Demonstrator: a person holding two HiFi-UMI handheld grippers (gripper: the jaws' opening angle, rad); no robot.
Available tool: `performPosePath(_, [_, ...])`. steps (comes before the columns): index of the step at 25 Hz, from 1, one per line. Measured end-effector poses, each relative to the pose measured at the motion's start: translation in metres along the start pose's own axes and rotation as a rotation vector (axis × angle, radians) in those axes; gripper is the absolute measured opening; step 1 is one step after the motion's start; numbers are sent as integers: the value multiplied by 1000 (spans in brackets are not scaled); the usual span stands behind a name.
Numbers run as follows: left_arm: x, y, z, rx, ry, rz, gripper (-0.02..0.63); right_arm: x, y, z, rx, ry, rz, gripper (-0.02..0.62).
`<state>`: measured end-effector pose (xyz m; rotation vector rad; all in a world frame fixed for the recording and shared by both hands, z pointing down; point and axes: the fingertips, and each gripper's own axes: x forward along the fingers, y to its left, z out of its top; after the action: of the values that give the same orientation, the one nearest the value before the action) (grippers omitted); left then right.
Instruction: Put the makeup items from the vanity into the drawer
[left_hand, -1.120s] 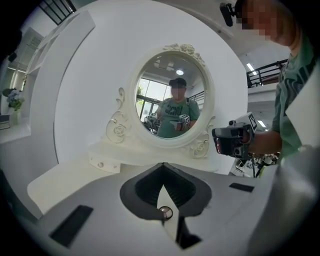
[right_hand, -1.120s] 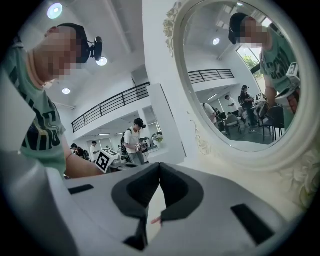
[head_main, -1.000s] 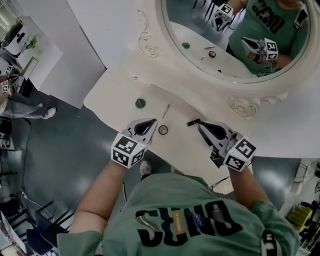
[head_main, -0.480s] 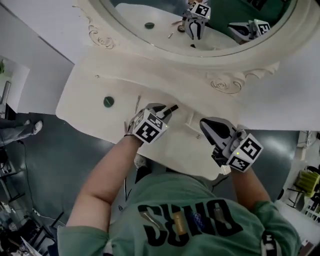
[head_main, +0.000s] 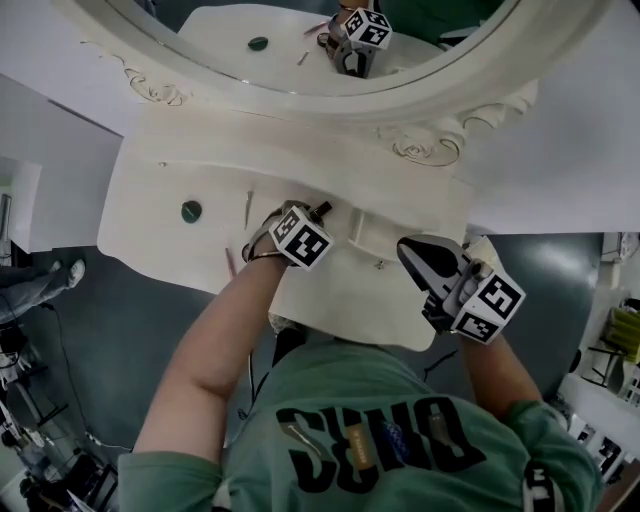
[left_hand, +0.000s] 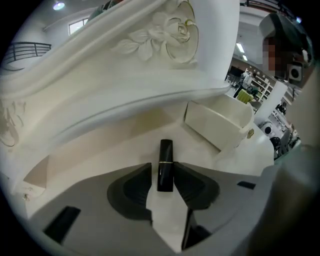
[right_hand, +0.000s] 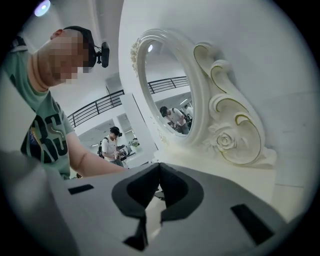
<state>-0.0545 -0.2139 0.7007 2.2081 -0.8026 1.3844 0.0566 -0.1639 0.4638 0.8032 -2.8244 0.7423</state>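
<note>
A black lipstick (left_hand: 165, 165) lies on the white vanity top (head_main: 200, 170), just left of a small white drawer box (left_hand: 220, 120) with a gold knob. My left gripper (head_main: 316, 214) points steeply down at the lipstick. Its jaws have just been opening, and they stand open either side of the lipstick (head_main: 322, 209), with a small gap on the left side. My right gripper (head_main: 405, 249) hovers over the vanity's right front part, shut with nothing in it. In the right gripper view its tips (right_hand: 159, 168) meet.
A round green compact (head_main: 191, 211) and a thin stick (head_main: 248, 207) lie left of my left gripper; a reddish pencil (head_main: 229, 262) lies by the front edge. The oval mirror's carved frame (head_main: 420, 145) rises behind. Grey floor lies beyond the vanity's edges.
My left gripper has moved from the vanity's front edge up to the lipstick, tipped downward, and opened its jaws around it. The drawer box has come into sight. The right gripper barely shifted in the picture.
</note>
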Motion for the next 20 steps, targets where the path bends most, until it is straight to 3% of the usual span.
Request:
performPosePath(5, [2, -4, -2, 2, -2, -29, 101, -5, 0, 0, -4, -7, -2, 11])
performPosePath(9, [-16, -7, 9, -19, -73, -41, 98, -9, 4, 5, -14, -12, -2, 11])
performPosePath(15, [-110, -11, 38, -31, -263, -11, 98, -14, 24, 37, -71, -47, 12, 11])
performPosePath(20, [-219, 0, 62, -9, -426, 79, 98, -15, 49, 76, -146, -89, 37, 11])
